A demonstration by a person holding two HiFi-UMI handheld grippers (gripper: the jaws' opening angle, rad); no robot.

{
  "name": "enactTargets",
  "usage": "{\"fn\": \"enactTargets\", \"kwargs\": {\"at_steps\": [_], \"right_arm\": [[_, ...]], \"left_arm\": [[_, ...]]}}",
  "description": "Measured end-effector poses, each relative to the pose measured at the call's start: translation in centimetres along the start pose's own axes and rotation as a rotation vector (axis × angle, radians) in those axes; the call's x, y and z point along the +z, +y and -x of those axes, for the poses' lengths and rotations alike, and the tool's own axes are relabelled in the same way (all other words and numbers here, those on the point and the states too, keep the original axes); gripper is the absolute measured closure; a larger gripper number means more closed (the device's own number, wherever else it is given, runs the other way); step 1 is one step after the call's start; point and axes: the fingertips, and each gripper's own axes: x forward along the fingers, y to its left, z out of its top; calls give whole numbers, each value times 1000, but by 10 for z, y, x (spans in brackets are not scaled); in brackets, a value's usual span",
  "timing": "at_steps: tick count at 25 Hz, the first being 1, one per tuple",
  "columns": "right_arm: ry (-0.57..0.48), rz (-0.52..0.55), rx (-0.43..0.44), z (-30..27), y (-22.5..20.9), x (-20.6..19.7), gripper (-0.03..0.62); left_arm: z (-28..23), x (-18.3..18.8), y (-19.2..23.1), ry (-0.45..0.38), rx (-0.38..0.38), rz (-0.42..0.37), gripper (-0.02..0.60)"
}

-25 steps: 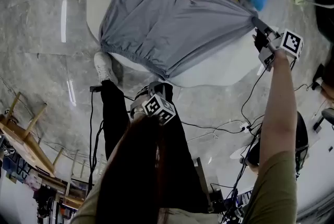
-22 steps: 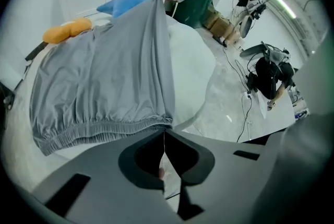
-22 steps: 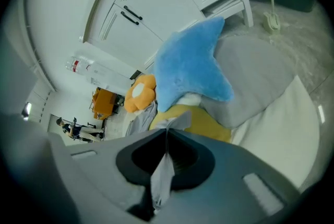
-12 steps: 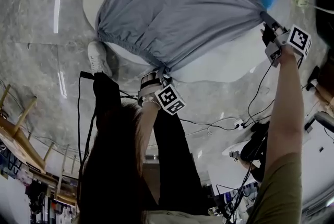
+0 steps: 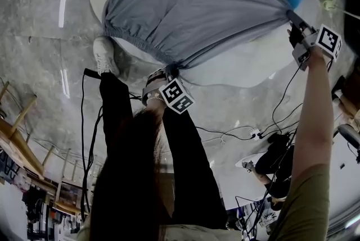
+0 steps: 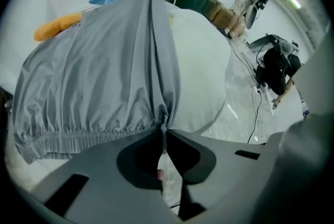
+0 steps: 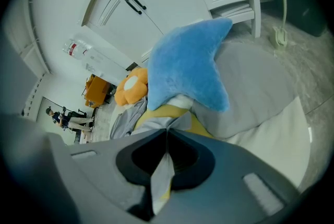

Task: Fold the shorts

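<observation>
left tongs [image 5: 170, 72] have moved in and just clenched the shorts [image 5: 185, 4]; right tongs [image 5: 293, 20] clench another corner.

We see the shorts [image 5: 185, 4] as thin, smooth grey cloth (gathered into ridges at the waistband), the blue cushion [image 7: 188, 66] as fuzzy plush, and the floor [image 5: 39, 26] as glossy veined stone.

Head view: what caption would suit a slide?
Left gripper, jaws just closed, and right gripper pinch grey shorts over white surface.
</observation>
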Motion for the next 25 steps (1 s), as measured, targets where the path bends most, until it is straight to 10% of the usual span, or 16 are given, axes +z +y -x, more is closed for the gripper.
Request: {"fn": "enactTargets", "kwargs": {"at_steps": [15,25], "right_arm": [[-38,38,-28,-16,121,78,579],[-2,188,-53,-164,244,121,579]], "left_arm": [[162,-25,123,-320,181,526,551],[157,-82,245,-236,171,643,549]]}}
